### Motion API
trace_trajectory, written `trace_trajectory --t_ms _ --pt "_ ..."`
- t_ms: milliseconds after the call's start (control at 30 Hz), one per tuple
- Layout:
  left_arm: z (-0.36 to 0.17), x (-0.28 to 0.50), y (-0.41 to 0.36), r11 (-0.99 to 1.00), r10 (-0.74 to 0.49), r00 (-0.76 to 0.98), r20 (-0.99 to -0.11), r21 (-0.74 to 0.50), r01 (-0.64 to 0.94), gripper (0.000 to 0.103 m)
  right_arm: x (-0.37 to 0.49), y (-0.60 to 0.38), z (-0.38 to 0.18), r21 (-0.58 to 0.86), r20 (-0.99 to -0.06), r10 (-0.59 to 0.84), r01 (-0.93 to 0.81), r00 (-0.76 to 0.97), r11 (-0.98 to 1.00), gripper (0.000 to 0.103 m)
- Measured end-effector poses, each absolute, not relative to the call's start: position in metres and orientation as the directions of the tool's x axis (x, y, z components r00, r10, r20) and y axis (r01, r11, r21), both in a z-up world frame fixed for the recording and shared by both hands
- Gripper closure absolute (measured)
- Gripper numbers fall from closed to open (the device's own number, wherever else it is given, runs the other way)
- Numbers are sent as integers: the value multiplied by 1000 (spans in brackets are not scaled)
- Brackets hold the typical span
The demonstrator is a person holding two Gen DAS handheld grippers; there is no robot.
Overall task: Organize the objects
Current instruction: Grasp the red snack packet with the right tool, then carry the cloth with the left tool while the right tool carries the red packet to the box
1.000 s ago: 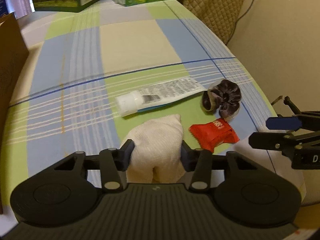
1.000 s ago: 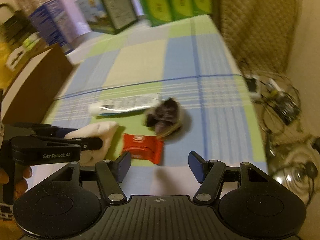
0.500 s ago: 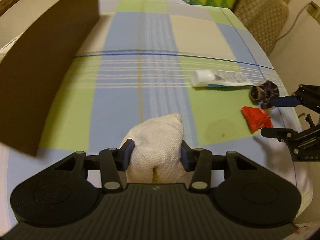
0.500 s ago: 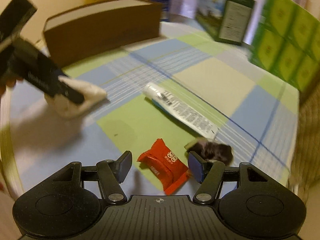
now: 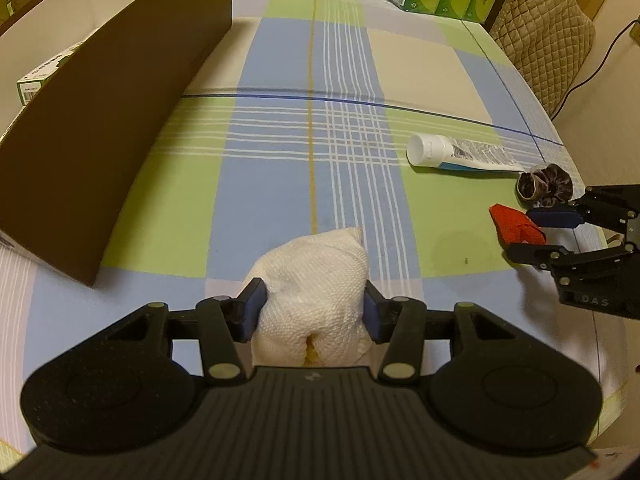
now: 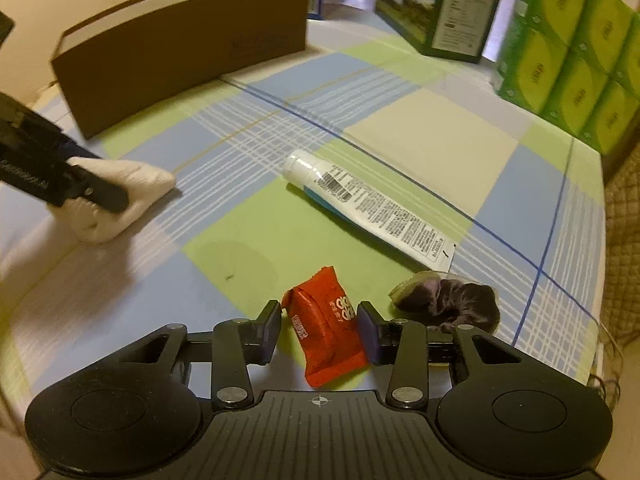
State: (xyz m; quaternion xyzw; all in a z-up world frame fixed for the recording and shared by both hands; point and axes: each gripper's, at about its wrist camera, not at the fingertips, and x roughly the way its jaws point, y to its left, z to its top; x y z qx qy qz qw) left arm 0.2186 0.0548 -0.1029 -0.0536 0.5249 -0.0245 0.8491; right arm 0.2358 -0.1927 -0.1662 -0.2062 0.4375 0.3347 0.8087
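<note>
My left gripper [image 5: 310, 304] is shut on a white bundled cloth [image 5: 316, 276], held just above the checked tablecloth [image 5: 280, 168]; the right wrist view shows that gripper [image 6: 100, 176] and the cloth [image 6: 136, 184] at the far left. My right gripper [image 6: 320, 328] is shut on a red snack packet [image 6: 324, 336] lying on the table, with a pad against each side. From the left wrist view the packet [image 5: 510, 218] sits between the right gripper's fingers [image 5: 520, 234]. A white tube [image 6: 372, 208] lies beyond it, and a dark scrunchie [image 6: 452, 300] is just right of the packet.
A tall brown cardboard box [image 5: 100, 120] stands along the left side of the table. Green cartons [image 6: 568, 60] and a dark green box [image 6: 456, 8] line the far edge. A quilted chair back [image 5: 548, 32] is at the far right, next to the table's right edge.
My left gripper carried the cloth leftwards, towards the brown box. My right gripper swung over to the red packet, dropped to it and narrowed its fingers onto it.
</note>
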Motion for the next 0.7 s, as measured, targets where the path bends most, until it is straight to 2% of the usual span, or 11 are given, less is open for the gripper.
trace_trajectory --t_ms 133,367,700 --pt "-105 222 51 994 -90 450 -889 -105 -7 57 238 -189 -169 -13 -844 348 -665 407 747 75" --pt "-105 221 52 994 -93 456 -885 -106 -2 59 235 -183 -164 18 -852 328 -602 408 798 78" --pt "-99 218 60 990 -120 455 -882 -138 -6 62 222 -168 -159 73 -857 360 -605 368 793 78"
